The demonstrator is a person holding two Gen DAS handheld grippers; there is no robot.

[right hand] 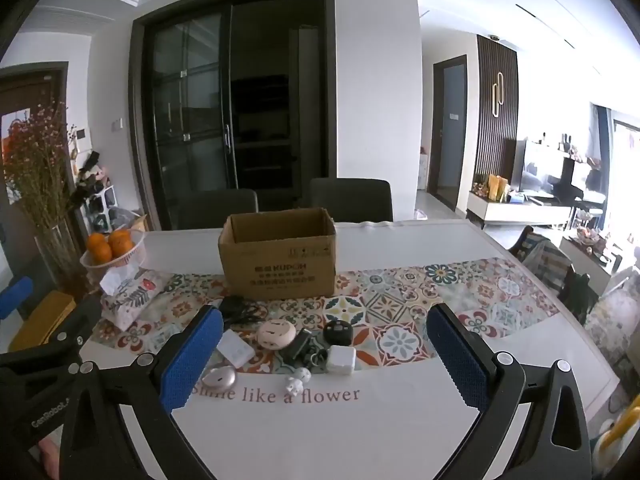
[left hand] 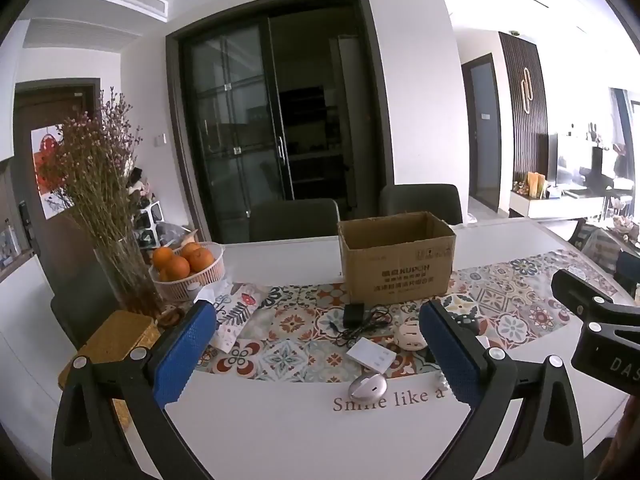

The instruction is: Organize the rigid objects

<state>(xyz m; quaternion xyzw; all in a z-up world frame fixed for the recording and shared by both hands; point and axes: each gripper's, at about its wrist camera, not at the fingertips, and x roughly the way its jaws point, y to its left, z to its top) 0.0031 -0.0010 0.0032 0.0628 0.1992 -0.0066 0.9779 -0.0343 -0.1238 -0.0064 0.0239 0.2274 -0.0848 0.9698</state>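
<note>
An open cardboard box [right hand: 278, 258] stands on the patterned runner, also in the left wrist view [left hand: 396, 264]. In front of it lie small rigid items: a black adapter with cable [right hand: 236, 308], a round pink device [right hand: 276, 335], a flat white box [right hand: 235, 348], a silver oval mouse [right hand: 219, 377], a black round device [right hand: 338, 330], a white cube charger [right hand: 341, 360] and a small white figurine [right hand: 296, 384]. My right gripper [right hand: 324, 360] is open and empty, short of the items. My left gripper [left hand: 316, 354] is open and empty, with the mouse [left hand: 367, 386] and white box [left hand: 371, 355] between its fingers' line of sight.
A basket of oranges [left hand: 188, 270], a glass vase of dried flowers [left hand: 128, 276], a tissue pack [right hand: 128, 296] and a yellow box [left hand: 116, 340] stand at the left. Two dark chairs [right hand: 350, 198] stand behind the table [right hand: 320, 432]. The right gripper's body [left hand: 596, 320] shows in the left wrist view.
</note>
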